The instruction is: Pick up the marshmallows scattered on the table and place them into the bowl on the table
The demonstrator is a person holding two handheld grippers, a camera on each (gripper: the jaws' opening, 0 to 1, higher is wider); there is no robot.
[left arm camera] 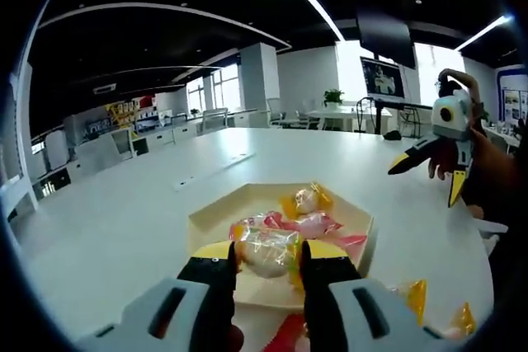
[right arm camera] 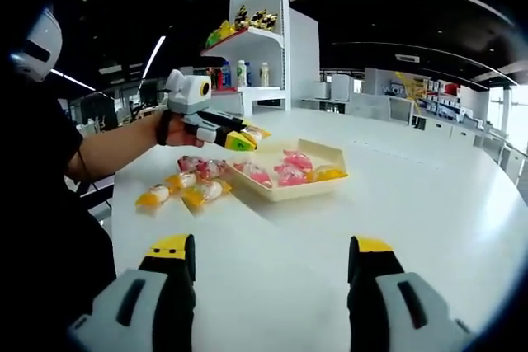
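Left gripper [left arm camera: 268,263] jaws closed on a wrapped marshmallow [left arm camera: 266,251]; right gripper [right arm camera: 270,257] jaws spread wide, empty.

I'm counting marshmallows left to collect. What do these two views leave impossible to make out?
- Left gripper view: marshmallows on the table are cut off by the bottom edge and the left gripper.
- Right gripper view: bowl contents and the loose marshmallows are too small to count.

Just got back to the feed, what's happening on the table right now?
A person is clearing wrapped marshmallows off the white table into the shallow bowl. The left tool holds a marshmallow over the bowl, which already has several inside. The right tool is open and empty, hanging above bare table. A few marshmallows wait beside the bowl.
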